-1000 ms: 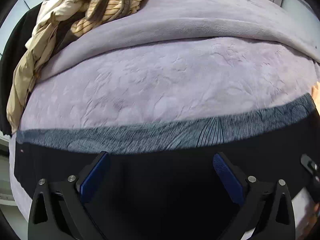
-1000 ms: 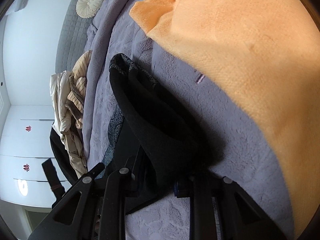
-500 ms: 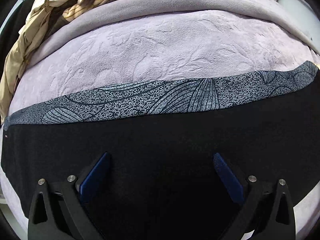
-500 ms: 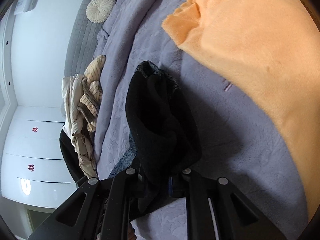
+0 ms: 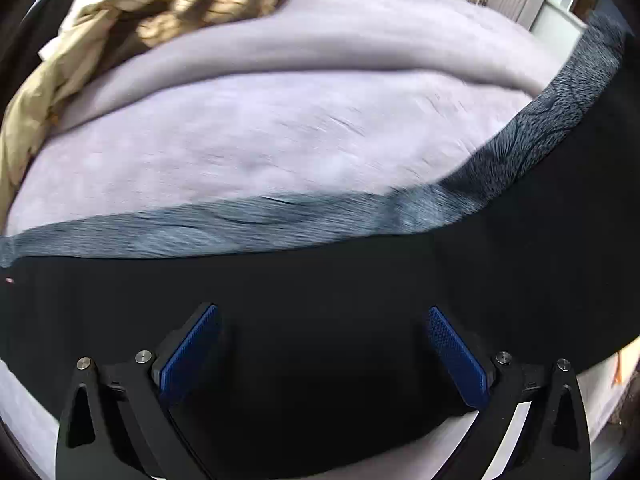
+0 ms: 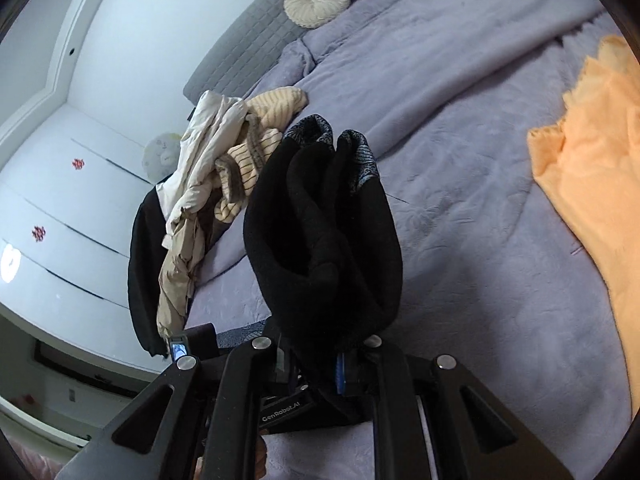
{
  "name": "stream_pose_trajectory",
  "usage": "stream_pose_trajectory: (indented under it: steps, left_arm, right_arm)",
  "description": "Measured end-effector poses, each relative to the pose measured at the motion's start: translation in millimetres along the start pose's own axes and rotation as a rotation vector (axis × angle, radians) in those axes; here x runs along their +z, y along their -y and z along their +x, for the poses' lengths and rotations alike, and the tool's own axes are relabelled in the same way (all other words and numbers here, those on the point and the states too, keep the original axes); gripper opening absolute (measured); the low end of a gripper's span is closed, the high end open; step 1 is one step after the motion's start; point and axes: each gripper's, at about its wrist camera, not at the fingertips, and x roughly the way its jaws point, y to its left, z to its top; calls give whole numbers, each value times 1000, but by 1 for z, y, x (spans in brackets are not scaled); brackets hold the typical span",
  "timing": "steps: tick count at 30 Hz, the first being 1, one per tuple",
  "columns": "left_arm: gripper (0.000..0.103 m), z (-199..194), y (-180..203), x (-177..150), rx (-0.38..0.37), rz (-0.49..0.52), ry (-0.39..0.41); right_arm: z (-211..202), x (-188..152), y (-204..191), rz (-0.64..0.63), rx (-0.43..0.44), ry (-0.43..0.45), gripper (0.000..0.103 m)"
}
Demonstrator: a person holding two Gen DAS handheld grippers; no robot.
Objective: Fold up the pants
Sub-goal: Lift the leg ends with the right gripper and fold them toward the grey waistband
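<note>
Home bedroom: lilac-blanketed bed, quilted headboard, wardrobe.

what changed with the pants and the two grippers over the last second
The right gripper has just been closing its jaws on the bunched end of the black pants and has lifted it off the purple bedspread, so the fabric now hangs above the bed. The left gripper stays open over the flat part of the pants. The pile of clothes has not moved.
</note>
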Motion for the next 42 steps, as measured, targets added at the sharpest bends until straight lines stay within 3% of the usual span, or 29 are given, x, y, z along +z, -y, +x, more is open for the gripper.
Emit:
stream_pose_trajectory:
  steps: [6,13,17,20,21,22,25,28,31,33,37,39,41,42]
  left_arm:
    - [103,-30,-99,12,26,-79,25]
    - [103,-18,-228,9,153,-182,-37]
    - [103,-16,-262,3,161,-195,-44]
    - [103,-17,-271,3,136,-208,-46]
    - [103,-18,-270,4,118,-209,-46]
    - [103,-24,-268,4,93,-203,-44]
    - [103,-43,-253,10,32,-151,-29]
    - [103,-53,-230,18,-66,-88,-32]
    - [103,-54,-203,24,-171,-39,-63]
    - [102,-47,-189,26,-193,-21,-84]
    - [79,-16,-172,22,-184,-8,-178]
    - [56,-5,-169,14,-190,-25,-224]
    - [51,3,-168,7,-195,-30,-251]
    - [49,3,-166,6,-189,-24,-244]
  right_arm:
    - [49,-34,-100,-200,-82,-55,14]
    - [168,-119,-164,-306,-133,-242,15]
    - [218,-166,-178,-416,-294,-292,15]
    - [227,-189,-196,-557,-408,-278,22]
    - [225,-195,-205,-625,-441,-268,30]
    - [222,-199,-213,-669,-445,-264,42]
    - [197,-202,-221,-729,-359,-274,49]
    - [165,-185,-199,-545,-217,-305,49]
    - [147,-162,-143,-171,-135,-355,49]
    - [142,-152,-105,69,-50,-345,49]
    - [149,-152,-60,319,51,-346,49]
    - [156,-155,-51,378,85,-334,49]
    - [165,-156,-42,442,113,-327,49]
    - [169,-156,-38,468,120,-327,44]
